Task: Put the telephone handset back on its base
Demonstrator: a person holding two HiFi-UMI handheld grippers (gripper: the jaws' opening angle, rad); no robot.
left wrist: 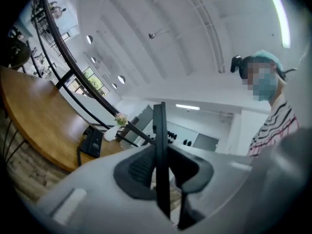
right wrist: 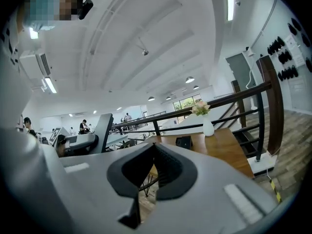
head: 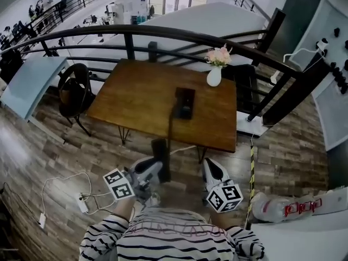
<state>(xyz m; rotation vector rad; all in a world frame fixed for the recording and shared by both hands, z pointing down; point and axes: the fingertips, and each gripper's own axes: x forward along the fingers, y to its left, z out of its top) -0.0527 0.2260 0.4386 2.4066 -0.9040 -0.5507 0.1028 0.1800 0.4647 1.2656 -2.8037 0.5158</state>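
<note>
The black telephone base (head: 185, 103) lies on the wooden table (head: 136, 97), toward its right side; the base (left wrist: 92, 141) also shows small in the left gripper view, and the base (right wrist: 184, 142) in the right gripper view. Its dark cord (head: 169, 129) runs down off the table's front edge to the black handset (head: 160, 157). My left gripper (head: 154, 172) is shut on the handset (left wrist: 160, 150), held upright near my body, well short of the table. My right gripper (head: 213, 172) hangs beside it, jaws shut with nothing in them (right wrist: 155, 155).
A white vase with pink flowers (head: 214, 75) stands at the table's far right corner. A black railing (head: 163, 34) runs behind the table. A dark chair (head: 73, 91) stands left of it. A power strip with cables (head: 82, 204) lies on the wooden floor.
</note>
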